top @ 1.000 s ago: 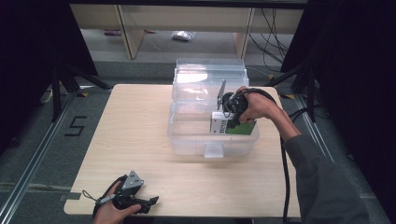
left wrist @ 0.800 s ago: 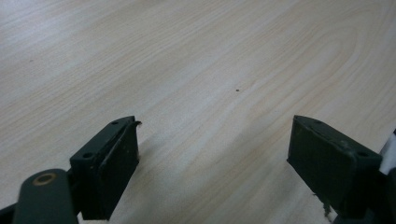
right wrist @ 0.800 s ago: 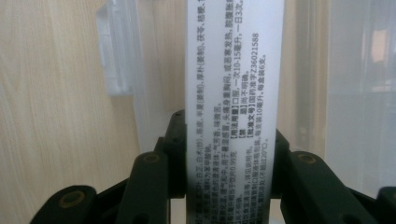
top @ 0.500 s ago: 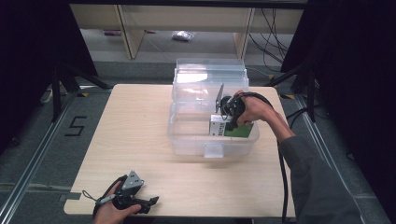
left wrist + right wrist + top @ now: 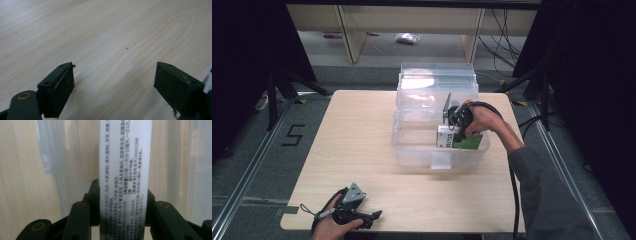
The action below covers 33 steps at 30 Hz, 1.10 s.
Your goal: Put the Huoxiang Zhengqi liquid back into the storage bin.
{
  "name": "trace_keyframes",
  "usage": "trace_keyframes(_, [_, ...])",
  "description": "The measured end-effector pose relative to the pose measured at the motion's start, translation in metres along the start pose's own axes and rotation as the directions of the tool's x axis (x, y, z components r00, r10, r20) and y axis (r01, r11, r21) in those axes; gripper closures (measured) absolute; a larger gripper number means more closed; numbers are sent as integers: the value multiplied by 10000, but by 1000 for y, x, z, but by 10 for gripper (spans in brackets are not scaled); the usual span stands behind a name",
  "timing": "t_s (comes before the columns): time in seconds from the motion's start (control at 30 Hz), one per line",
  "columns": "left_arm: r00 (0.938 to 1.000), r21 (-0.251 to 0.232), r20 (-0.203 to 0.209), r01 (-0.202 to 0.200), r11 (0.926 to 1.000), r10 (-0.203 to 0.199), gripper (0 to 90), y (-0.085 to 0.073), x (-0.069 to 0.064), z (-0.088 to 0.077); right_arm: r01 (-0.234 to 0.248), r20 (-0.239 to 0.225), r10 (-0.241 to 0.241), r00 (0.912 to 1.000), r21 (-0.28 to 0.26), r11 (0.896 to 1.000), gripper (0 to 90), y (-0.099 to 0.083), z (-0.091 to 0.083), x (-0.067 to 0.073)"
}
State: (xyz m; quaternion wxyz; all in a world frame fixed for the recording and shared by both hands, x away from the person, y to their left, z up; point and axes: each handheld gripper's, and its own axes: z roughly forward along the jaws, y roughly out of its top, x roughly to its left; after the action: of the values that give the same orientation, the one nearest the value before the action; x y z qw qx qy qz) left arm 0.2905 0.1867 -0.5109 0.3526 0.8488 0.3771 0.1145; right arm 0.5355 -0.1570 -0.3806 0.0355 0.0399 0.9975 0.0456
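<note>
Lowered slightly since a second ago, the right gripper (image 5: 447, 131) clamps a white printed box (image 5: 125, 170) (long axis running straight out between its jaws) inside the clear bin (image 5: 412, 145). The left gripper (image 5: 113, 85) rests open on the tabletop (image 5: 357, 130).

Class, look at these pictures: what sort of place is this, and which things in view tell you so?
Probably a lab or recording workspace: a pale wooden table ringed by black curtains, loose black cables trailing over the grey floor, and cabled hand-held tongs used on a clear plastic bin.
</note>
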Motion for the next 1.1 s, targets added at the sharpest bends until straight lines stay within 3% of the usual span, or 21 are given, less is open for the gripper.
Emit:
trace_keyframes(0.17, [10000, 1, 0, 0, 10000, 0, 158, 0, 0, 0, 87, -139, -86, 9999, 27, 10000, 644, 0, 8, 0])
trace_keyframes(0.2, [10000, 8, -3, 7, 10000, -7, 158, 0, 0, 0, -131, -151, 136, 9998, 272, 9995, 643, 0, 9, 1])
trace_keyframes(0.27, [10000, 2, -6, 3, 10000, -3, 158, 0, 0, 0, 467, -144, -467, 9988, -13, 9989, 643, -1, 13, -4])
trace_keyframes(0.3, [10000, 3, -1, -8, 10000, 8, 158, 0, 0, 0, 146, -159, -144, 9998, 101, 9998, 643, 0, 12, -2])
trace_keyframes(0.43, [10000, -19, 3, 14, 10000, -14, 158, 0, 0, 0, -104, -256, 112, 9996, 326, 9994, 643, 0, 15, -3])
trace_keyframes(0.57, [10000, -4, 4, -11, 10000, 11, 158, 0, 0, 0, 27, -214, -25, 9998, 100, 9999, 643, -1, 18, -4])
trace_keyframes(0.6, [10000, -4, 4, -11, 10000, 11, 158, 0, 0, 0, -121, -244, 126, 9996, 217, 9997, 643, -2, 19, -4])
trace_keyframes(0.67, [10000, -12, 3, -3, 10000, 3, 158, 0, 0, 0, 159, -262, -155, 9995, 169, 9997, 642, -3, 22, -5])
trace_keyframes(0.8, [10000, -8, 12, 23, 10000, -23, 158, 0, 0, 0, -297, -179, 305, 9994, 388, 9988, 642, -5, 24, -2])
trace_keyframes(0.97, [10000, 19, 4, -4, 10000, 4, 158, 0, 0, 0, 38, -292, -31, 9996, 216, 9998, 642, -5, 29, -4])
trace_keyframes(1.03, [10000, 16, 9, 8, 10000, -8, 158, 0, 0, 0, -319, -215, 330, 9992, 497, 9983, 641, -5, 29, -2])
trace_keyframes(1.1, [10000, 7, 9, 10, 10000, -10, 158, 0, 0, 1, 100, -303, -94, 9995, 192, 9998, 641, -5, 32, -6])
